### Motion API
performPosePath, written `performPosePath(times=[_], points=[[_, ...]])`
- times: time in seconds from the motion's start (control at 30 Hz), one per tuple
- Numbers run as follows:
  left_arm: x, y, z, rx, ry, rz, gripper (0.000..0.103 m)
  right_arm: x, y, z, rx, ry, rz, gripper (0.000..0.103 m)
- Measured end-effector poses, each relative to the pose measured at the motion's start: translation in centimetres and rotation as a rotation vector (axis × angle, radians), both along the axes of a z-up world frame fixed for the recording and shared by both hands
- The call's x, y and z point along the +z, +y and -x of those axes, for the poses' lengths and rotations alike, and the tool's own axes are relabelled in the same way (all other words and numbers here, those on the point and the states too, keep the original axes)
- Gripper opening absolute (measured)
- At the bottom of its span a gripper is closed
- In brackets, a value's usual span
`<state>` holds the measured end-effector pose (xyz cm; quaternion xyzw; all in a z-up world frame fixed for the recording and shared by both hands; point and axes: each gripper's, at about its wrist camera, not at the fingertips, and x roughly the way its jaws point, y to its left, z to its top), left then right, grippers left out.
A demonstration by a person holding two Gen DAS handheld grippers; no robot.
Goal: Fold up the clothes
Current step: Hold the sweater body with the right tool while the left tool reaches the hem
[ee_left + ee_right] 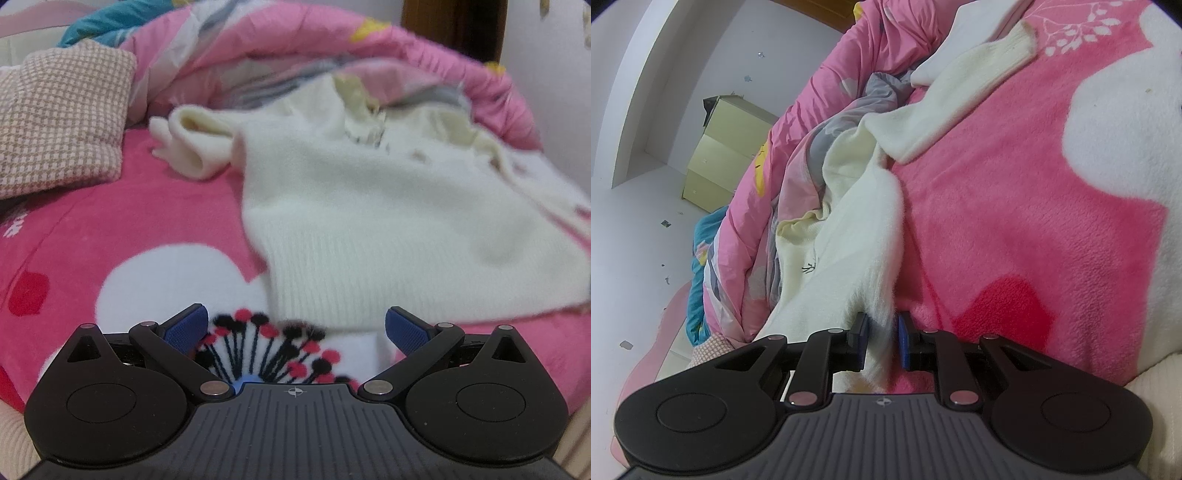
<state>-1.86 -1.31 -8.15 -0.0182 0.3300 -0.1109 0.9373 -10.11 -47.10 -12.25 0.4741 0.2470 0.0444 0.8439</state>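
On a pink blanket [129, 221], the right claw [882, 339] grips a cream sweater's [388, 229] hem; the left claw [295, 328] hovers spread wide, empty.

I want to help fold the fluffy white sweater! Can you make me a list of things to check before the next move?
1. Right tool has hold of the sweater: ok, its jaws are pinched on the white fabric.
2. Left tool is free to grab: ok, jaws wide open with nothing between them.
3. Left tool is near the ribbed hem: ok, the hem lies just ahead of it.
4. Sweater lies flat: not ok, its far side is bunched against the pink quilt.
5. Sleeve is laid out: ok, it stretches across the pink blanket.
6. Other sleeve is tidy: not ok, it is curled up.
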Motion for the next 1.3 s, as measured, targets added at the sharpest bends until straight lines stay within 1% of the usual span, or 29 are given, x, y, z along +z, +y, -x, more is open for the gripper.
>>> performPosePath(times=[0.07,0.17,0.23,0.27,0.3,0.37,0.4,0.5,0.67,0.73,0.83,1.0,1.1,1.17,1.2,1.27,1.3], points=[[0.5,0.7,0.2,0.002,-0.034,0.054,0.103,0.0,0.0,-0.1,0.001,-0.001,-0.002,0.019],[0.9,1.2,-0.2,0.012,-0.052,0.115,0.101,0.0,-0.1,-0.1,0.004,-0.003,-0.002,0.020],[0.8,1.2,-0.9,0.013,-0.041,0.125,0.098,0.0,-0.1,-0.1,0.005,-0.004,-0.003,0.020],[0.7,1.1,-1.4,0.013,-0.030,0.123,0.097,0.0,-0.1,-0.1,0.005,-0.005,-0.004,0.020],[0.4,1.1,-1.8,0.013,-0.020,0.123,0.095,-0.1,-0.1,-0.1,0.005,-0.005,-0.004,0.020],[0.0,1.0,-2.6,0.011,0.001,0.123,0.087,-0.1,-0.1,-0.1,0.006,-0.005,-0.004,0.021],[-0.2,1.0,-2.9,0.013,0.010,0.121,0.081,-0.1,-0.1,-0.1,0.006,-0.005,-0.005,0.021],[-0.5,0.9,-3.4,0.013,0.013,0.113,0.079,-0.1,-0.1,-0.2,0.007,-0.005,-0.004,0.021],[-0.6,0.6,-3.4,-0.009,-0.003,0.099,0.068,-0.1,-0.1,-0.2,0.005,-0.003,0.000,0.021],[-0.5,0.4,-3.4,-0.021,-0.007,0.095,0.061,-0.1,0.0,-0.2,0.005,-0.004,0.001,0.022],[-0.5,0.0,-3.6,-0.039,-0.012,0.089,0.057,-0.1,0.0,-0.3,0.005,-0.006,-0.002,0.023],[-0.5,-0.5,-3.8,-0.042,-0.022,0.076,0.050,-0.1,-0.1,-0.2,0.008,-0.012,-0.011,0.025],[-0.3,-0.6,-3.7,-0.052,-0.027,0.072,0.047,0.3,0.0,-0.1,0.017,-0.017,-0.005,0.030],[-0.3,-0.5,-3.7,-0.053,-0.026,0.080,0.047,0.6,0.0,0.0,0.020,-0.024,0.005,0.038],[-0.4,-0.4,-3.7,-0.054,-0.026,0.084,0.047,0.7,0.1,0.0,0.021,-0.030,0.006,0.041],[-0.5,-0.4,-3.7,-0.057,-0.023,0.089,0.048,1.0,0.2,0.1,0.026,-0.040,0.010,0.051],[-0.6,-0.4,-3.8,-0.060,-0.020,0.090,0.050,1.2,0.3,0.1,0.028,-0.041,0.013,0.053]])
